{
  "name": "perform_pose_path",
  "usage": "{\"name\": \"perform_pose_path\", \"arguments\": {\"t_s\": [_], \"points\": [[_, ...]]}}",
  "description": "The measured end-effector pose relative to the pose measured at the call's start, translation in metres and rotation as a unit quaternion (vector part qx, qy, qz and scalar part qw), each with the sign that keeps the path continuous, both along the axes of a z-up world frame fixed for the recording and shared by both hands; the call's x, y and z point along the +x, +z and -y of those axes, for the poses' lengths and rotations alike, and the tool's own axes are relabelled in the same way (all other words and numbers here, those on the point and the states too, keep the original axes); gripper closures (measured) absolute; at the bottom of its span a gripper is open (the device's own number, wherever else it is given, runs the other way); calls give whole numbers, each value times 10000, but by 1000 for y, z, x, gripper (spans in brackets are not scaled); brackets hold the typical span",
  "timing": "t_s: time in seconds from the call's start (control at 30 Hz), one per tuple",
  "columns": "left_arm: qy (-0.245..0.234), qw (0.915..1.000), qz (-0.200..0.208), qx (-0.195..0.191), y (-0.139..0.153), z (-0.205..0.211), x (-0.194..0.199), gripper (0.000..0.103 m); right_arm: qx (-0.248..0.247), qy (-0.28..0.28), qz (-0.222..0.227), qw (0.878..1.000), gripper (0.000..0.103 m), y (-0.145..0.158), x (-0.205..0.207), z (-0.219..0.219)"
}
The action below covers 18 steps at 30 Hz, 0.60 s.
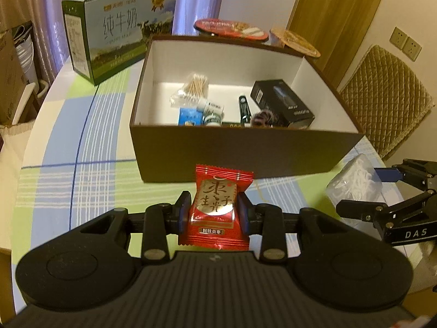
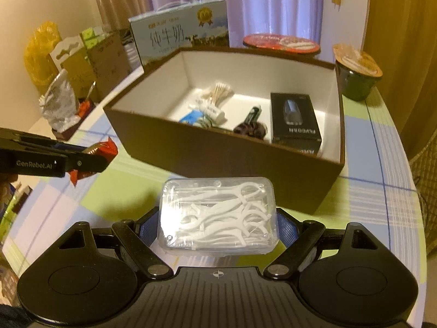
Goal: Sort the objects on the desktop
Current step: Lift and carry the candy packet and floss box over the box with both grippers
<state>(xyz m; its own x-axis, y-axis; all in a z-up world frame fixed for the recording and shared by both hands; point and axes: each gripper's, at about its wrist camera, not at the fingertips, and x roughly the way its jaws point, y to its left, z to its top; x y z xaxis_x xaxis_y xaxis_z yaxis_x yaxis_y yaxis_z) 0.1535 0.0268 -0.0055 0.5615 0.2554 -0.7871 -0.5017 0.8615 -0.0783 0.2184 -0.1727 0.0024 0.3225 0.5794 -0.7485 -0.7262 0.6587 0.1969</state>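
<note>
My left tool (image 1: 214, 214) is closed on a red snack packet (image 1: 218, 207); the two pads press its sides and the packet stands upright between them, just near the front wall of the brown box (image 1: 245, 153). My right tool (image 2: 218, 225) grips a clear plastic case of white floss picks (image 2: 217, 214), held flat between its blue pads and above the checked cloth of the desk (image 2: 382, 205), also near the front wall of the box. The box is open on top and white inside. In it I see a bag of cotton swabs (image 1: 195, 86) at the far left, a small white tube (image 1: 211, 106) and a blue carton (image 1: 188, 116) near the front, a dark green tube (image 1: 245, 109) in the middle, and a black carton (image 1: 282, 104) at the right. Behind the box, at the far left, stands a milk carton case (image 1: 120, 30); at the far right are a red round lid (image 1: 232, 28) and a dark cup with a paper lid (image 2: 356, 76).
</note>
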Motion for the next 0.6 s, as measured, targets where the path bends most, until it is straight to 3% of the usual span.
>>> {"name": "perform_pose_path", "arguments": {"t_s": [0.6], "points": [[-126, 9985, 453, 287, 36, -28, 37, 72, 432, -7, 458, 9980, 21, 44, 54, -19]]}}
